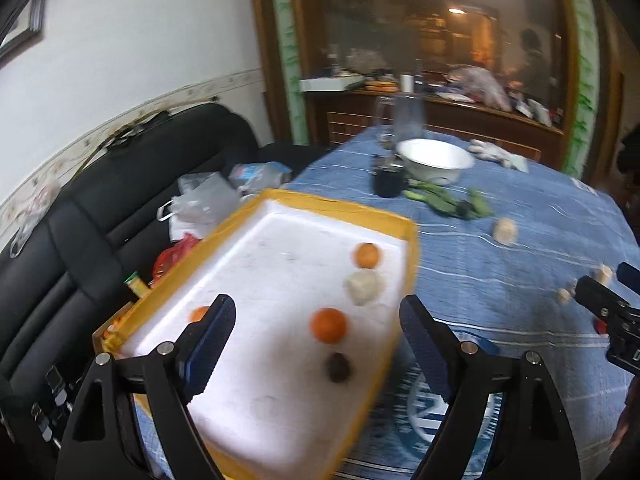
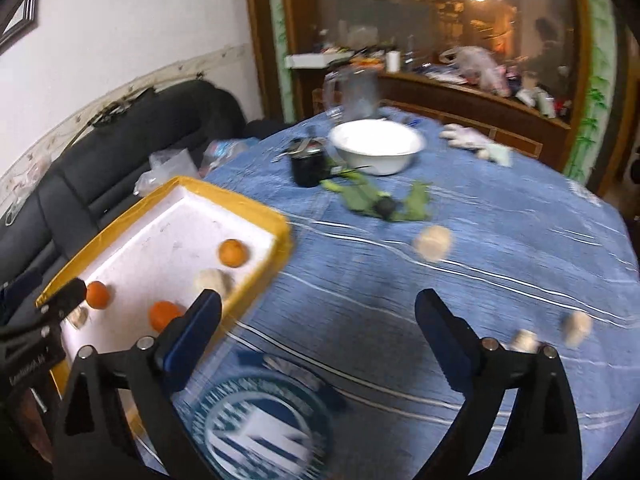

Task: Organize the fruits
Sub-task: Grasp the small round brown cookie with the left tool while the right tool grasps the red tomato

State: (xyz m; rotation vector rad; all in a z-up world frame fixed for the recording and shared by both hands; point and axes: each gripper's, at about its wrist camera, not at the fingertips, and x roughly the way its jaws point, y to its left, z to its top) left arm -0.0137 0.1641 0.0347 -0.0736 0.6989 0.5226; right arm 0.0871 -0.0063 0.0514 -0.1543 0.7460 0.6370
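Fruits are already partly gathered in the yellow-rimmed tray point(image 1: 408, 240) at the left edge of the counter point(image 2: 480, 248). I count 3 oranges there — one near the far corner point(image 1: 366, 255), one in the middle point(image 1: 329, 325), one half hidden behind the left finger point(image 1: 199, 314) — plus a pale round fruit point(image 1: 364, 286) and a dark one point(image 1: 338, 367). On the blue cloth 3 pale pieces are not yet collected: one point(image 2: 433, 242) near the green leaves point(image 2: 372, 200), and 2 small ones point(image 2: 576, 326) at the right. The left gripper point(image 1: 316, 338) hovers over the tray, released and holding nothing; the right gripper point(image 2: 318, 332) is also released, above bare cloth. I judge the task a little more than half done.
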